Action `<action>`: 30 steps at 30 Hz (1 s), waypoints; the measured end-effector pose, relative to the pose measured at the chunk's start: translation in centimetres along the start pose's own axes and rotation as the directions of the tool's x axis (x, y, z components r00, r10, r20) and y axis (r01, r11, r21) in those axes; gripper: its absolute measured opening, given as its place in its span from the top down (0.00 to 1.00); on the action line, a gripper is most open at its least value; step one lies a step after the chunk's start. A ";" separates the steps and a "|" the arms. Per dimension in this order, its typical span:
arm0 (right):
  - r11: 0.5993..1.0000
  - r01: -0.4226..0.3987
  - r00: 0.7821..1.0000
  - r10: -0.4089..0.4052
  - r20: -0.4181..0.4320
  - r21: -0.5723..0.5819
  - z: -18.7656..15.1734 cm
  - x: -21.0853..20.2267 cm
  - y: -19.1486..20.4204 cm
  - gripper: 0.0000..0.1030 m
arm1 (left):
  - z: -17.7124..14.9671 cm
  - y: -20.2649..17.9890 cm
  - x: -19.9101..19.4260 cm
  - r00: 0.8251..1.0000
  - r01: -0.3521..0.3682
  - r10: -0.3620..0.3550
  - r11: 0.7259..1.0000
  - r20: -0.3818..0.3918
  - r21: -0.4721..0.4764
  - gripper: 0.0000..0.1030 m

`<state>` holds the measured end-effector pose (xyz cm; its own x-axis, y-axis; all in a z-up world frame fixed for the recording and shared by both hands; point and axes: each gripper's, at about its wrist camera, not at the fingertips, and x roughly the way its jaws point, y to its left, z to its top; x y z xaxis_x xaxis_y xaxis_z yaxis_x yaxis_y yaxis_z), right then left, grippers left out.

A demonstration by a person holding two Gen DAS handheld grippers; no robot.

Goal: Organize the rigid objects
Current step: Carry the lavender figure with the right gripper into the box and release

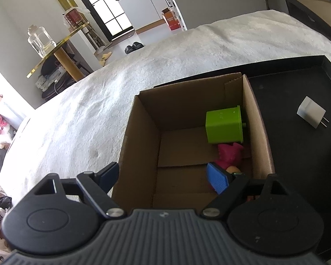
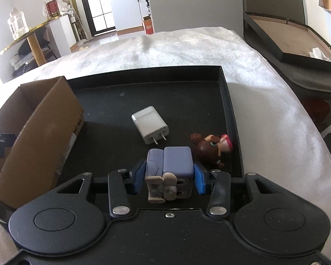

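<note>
Cardboard box [image 1: 143, 132] already holds my green block [image 1: 224, 124] and pink toy [image 1: 229, 155]; right gripper [image 2: 168, 175] clamps the purple figure [image 2: 168, 167], left gripper [image 1: 163, 175] spread empty, white charger [image 2: 150, 128] and brown doll [image 2: 209, 149] remain.

We are looking at two matching handheld grippers. The left gripper [image 1: 165, 176] is showing a ribbed dark grey body, flanked by two rounded black housings, each bearing a shallow oval disc and ending in a triangular cut-out. Black link arms are pivoting on silver round-headed screws, and its fingers [image 1: 218, 180] are wearing blue ribbed pads. The right gripper [image 2: 168, 177] is showing the same black housings and discs, a speckled matte black body with one small silver screw at its centre, and blue pads [image 2: 199, 181].
</note>
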<state>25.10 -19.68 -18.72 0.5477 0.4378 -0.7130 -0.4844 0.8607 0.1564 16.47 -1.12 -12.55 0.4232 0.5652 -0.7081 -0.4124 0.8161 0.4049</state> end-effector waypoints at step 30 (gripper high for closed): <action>0.975 -0.192 0.946 0.213 0.243 -0.107 3.9 -3.8 6.6 0.57 | -1.7 4.5 1.1 0.997 0.071 -0.071 0.990 0.002 -0.124 0.17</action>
<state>22.50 -14.70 -12.29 0.5808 0.6612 -0.4749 -0.6511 0.7275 0.2165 13.70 2.95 -12.49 0.4528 0.5057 -0.7343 -0.4779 0.8329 0.2789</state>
